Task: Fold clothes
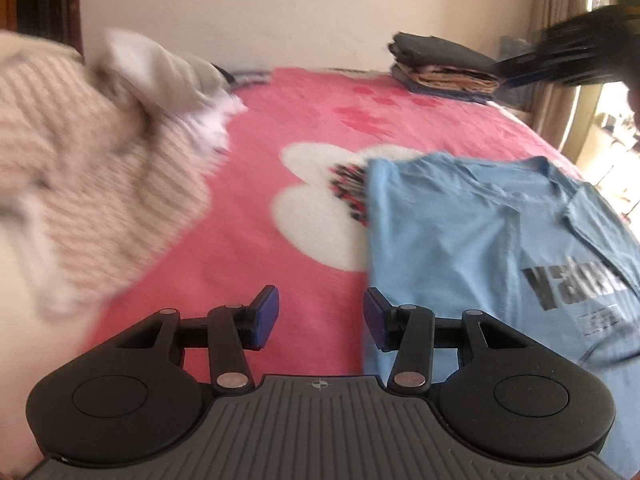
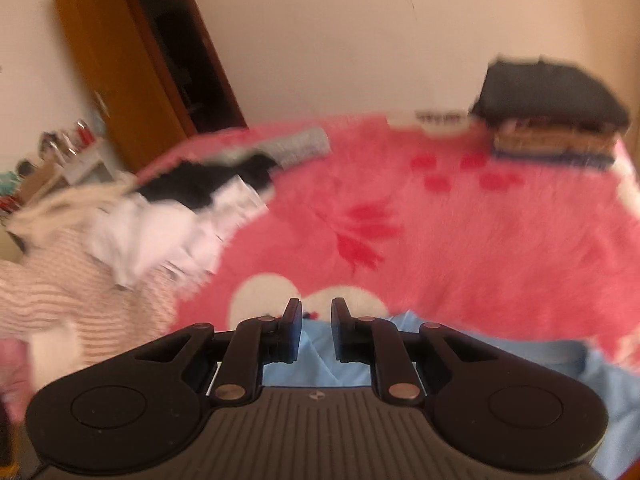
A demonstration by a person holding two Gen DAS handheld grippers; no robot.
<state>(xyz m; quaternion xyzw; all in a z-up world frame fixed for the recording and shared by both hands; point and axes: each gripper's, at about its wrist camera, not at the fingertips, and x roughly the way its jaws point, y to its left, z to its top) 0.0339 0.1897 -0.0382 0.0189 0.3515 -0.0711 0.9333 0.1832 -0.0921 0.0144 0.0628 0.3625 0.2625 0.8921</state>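
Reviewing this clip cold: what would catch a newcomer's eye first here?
The pink blanket with white shapes covers the whole bed. A light blue T-shirt with dark lettering lies on it to the right, in front of the left gripper, whose jaws stand open and empty. A rumpled pile of unfolded clothes sits at the left, and a neat folded stack at the far right corner.

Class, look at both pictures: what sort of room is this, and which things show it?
Most likely a bedroom: a bed under a pink blanket, a wooden wardrobe against the wall, and a stack of folded clothes.

Blurred striped garment [image 1: 92, 184], blue shirt [image 1: 500, 248] cut off (right edge)
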